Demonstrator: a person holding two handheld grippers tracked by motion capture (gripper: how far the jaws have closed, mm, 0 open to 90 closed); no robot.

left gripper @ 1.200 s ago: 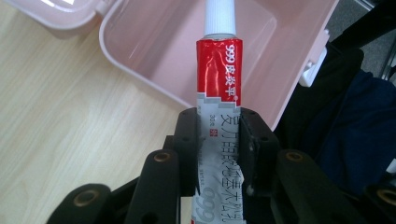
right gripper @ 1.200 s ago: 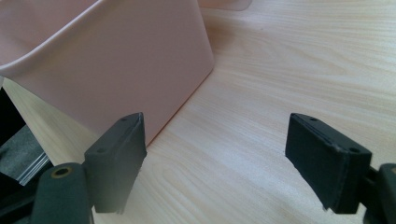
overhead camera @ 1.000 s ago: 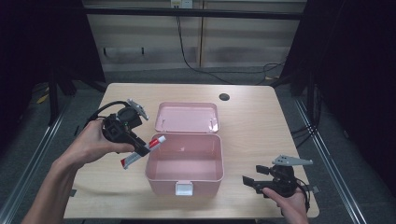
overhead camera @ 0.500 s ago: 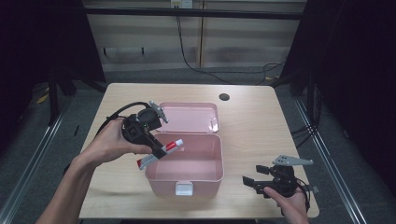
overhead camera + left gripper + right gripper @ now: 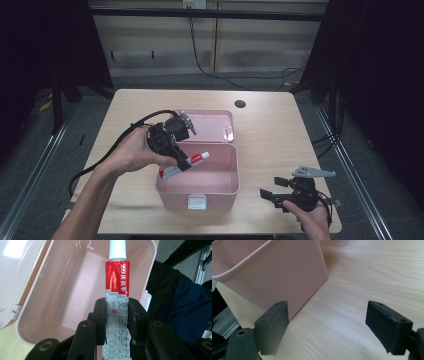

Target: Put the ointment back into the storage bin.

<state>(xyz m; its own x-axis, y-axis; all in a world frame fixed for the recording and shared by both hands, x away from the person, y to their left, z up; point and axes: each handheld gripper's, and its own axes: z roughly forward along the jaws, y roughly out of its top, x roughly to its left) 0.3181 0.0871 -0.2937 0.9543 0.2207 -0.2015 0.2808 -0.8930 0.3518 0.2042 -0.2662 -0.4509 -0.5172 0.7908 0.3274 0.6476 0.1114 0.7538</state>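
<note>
while the left gripper [image 5: 186,161] clamps the red-and-white ointment tube [image 5: 117,282] over the open pink plastic box [image 5: 220,187], placing is underway; next, lower and release. right gripper [image 5: 270,195] idles wide, empty.

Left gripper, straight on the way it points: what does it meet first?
Probably the far inner wall of the open pink box. The left gripper, shut on the tube, points across the cavity; depth is unclear.
</note>
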